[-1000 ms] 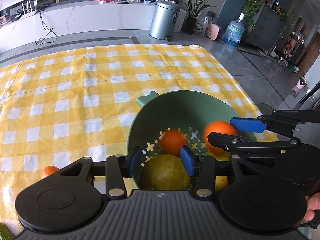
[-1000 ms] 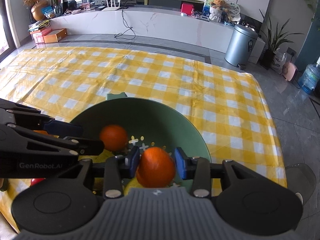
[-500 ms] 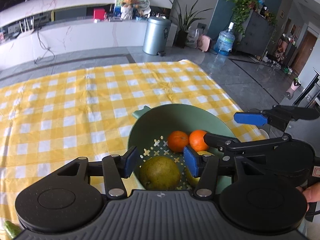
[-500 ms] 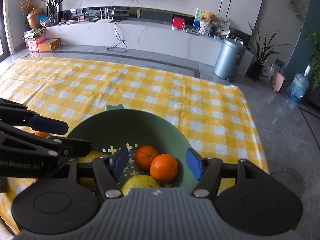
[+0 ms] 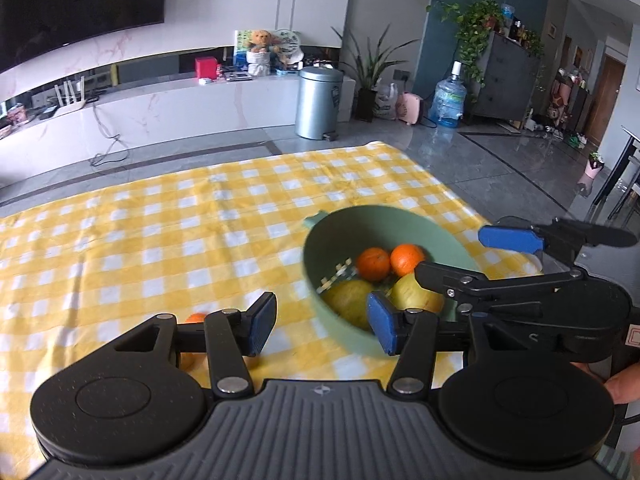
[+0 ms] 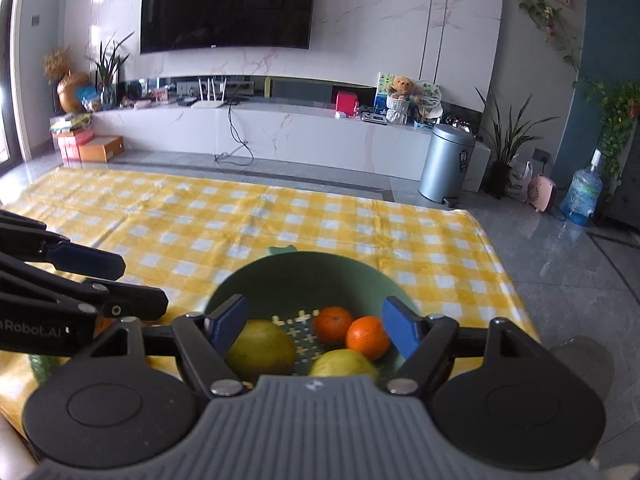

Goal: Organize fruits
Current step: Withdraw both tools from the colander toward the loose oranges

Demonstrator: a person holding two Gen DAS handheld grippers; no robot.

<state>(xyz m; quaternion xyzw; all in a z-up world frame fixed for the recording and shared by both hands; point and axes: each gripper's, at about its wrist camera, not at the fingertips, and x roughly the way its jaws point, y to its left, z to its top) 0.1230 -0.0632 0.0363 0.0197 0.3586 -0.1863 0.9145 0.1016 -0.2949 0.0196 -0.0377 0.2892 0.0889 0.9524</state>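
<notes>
With both grippers' jaws empty, the right gripper (image 6: 314, 324) still opening, steer the released left gripper (image 5: 322, 328) squarely over the loose orange (image 5: 195, 318) near the bench's near edge, clear of the green bowl (image 5: 404, 216).

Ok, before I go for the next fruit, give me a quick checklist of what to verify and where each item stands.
1. Left gripper empty, jaws apart: ok.
2. Right gripper empty, jaws opening: ok.
3. Two oranges and two yellow-green fruits lie inside the green colander: ok.
4. Loose orange on the checked cloth, outside the colander: not ok.
5. Other fruit left out: cannot tell.
</notes>
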